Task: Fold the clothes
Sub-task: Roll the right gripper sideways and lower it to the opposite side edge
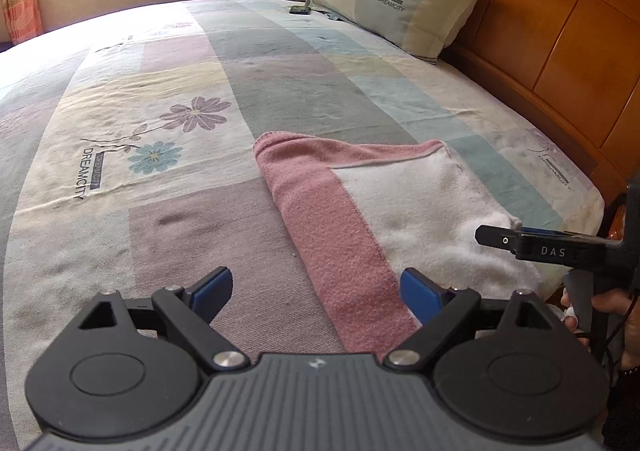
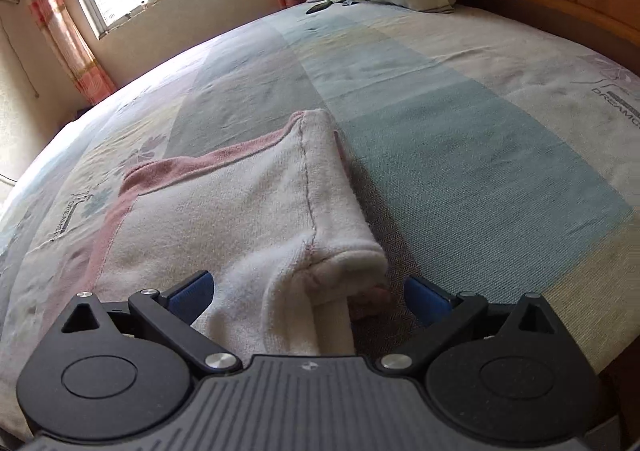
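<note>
Folded pink-and-white terry towel (image 1: 400, 207) lying on the patchwork bedsheet (image 1: 280, 83), its long axis running from me toward the wooden headboard (image 1: 560, 51). My left gripper (image 1: 316, 291) and right gripper (image 2: 308, 295) stand released, astride its near edge.

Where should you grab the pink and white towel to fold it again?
Probably the near white corner of the towel, coming in low from the bed's near edge. That corner bulges up off the sheet, so a finger can slide under it. The right tool already straddles it, jaws open. The left tool suits the pink edge likewise.
</note>
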